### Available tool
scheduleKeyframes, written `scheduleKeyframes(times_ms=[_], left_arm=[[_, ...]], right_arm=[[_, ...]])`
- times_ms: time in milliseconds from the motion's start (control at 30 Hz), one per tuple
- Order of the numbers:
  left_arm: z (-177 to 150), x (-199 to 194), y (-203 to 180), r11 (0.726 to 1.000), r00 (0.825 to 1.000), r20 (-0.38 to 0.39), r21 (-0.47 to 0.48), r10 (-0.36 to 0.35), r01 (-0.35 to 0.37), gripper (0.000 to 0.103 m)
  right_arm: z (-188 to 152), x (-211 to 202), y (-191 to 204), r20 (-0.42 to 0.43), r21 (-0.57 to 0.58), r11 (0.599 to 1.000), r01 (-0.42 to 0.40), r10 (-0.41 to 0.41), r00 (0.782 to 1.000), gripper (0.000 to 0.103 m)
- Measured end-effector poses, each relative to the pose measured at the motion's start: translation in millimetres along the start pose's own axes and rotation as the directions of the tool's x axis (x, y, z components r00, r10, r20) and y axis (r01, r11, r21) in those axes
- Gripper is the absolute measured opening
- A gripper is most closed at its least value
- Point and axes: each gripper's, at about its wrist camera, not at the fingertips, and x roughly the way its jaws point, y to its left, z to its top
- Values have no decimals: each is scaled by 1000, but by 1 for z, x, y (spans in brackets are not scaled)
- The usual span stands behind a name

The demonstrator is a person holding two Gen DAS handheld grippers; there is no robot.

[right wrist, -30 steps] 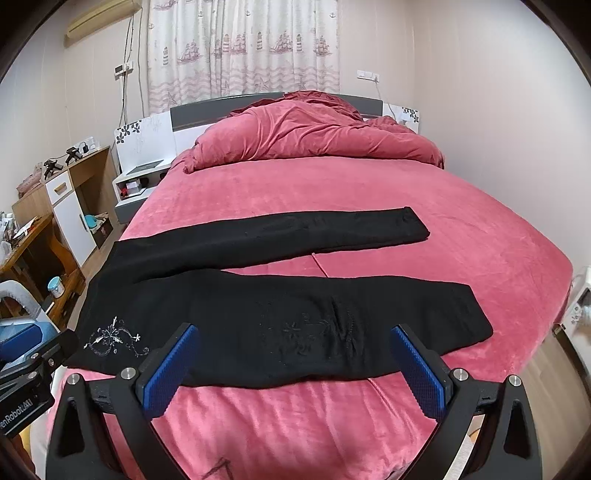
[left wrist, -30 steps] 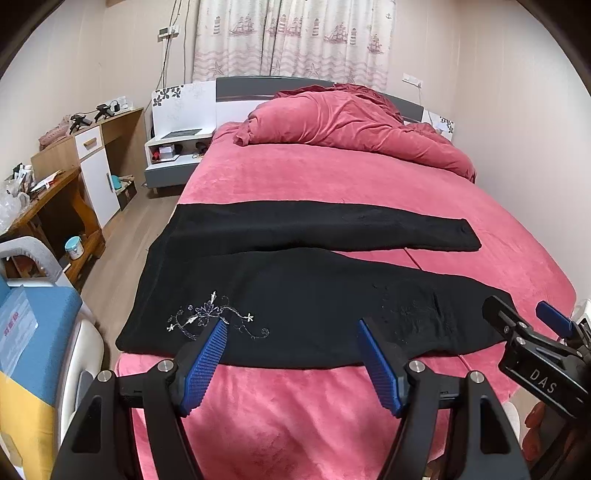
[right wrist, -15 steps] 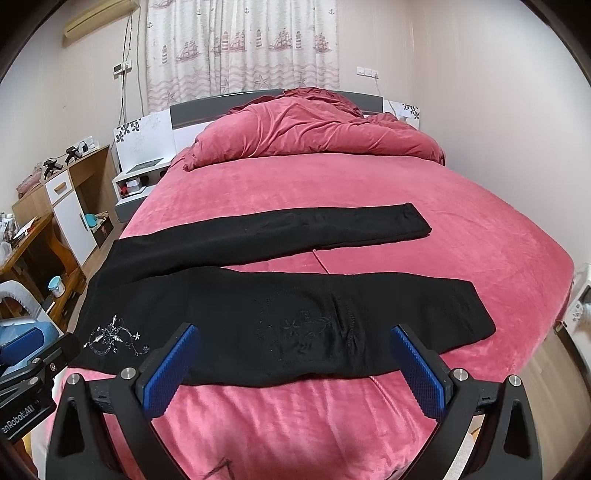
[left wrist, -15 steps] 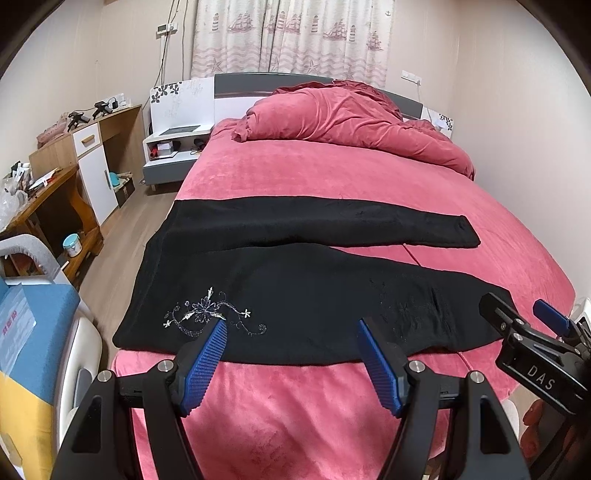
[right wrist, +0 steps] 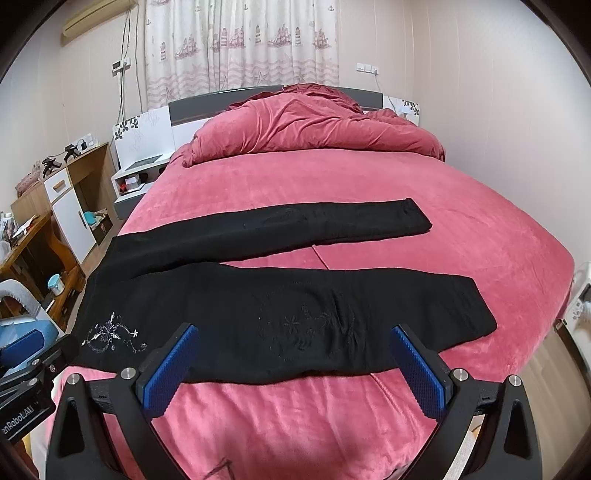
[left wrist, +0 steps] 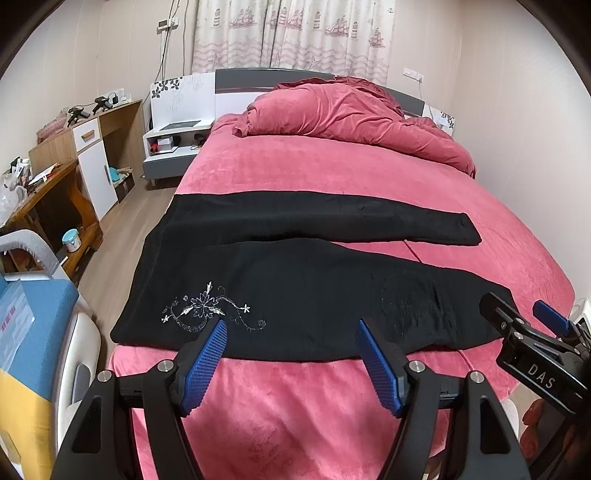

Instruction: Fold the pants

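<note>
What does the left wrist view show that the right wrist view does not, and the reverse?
Only the left wrist view shows the "DAS" label on the right tool, with fingertips below it. Only the right wrist view shows the air conditioner and the darker leg embroidery clearly. Both show the black pants flat on the pink bed, legs apart, white embroidery near the waist, and both tools open, holding nothing.

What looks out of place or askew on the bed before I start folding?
Nothing is spilled or damaged. The black pants lie flat on the bed, but the legs splay apart, the far leg angling away. The quilt is bunched at the headboard.
</note>
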Motion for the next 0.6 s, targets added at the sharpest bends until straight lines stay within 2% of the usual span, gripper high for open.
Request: scheduleKeyframes(times_ms=[600], left_arm=[[-1, 9, 3, 1000, 999, -32, -19, -3, 3, 74]], right_arm=[[-1, 7, 1, -19, -6, 1000, 0, 0, 1000, 103]])
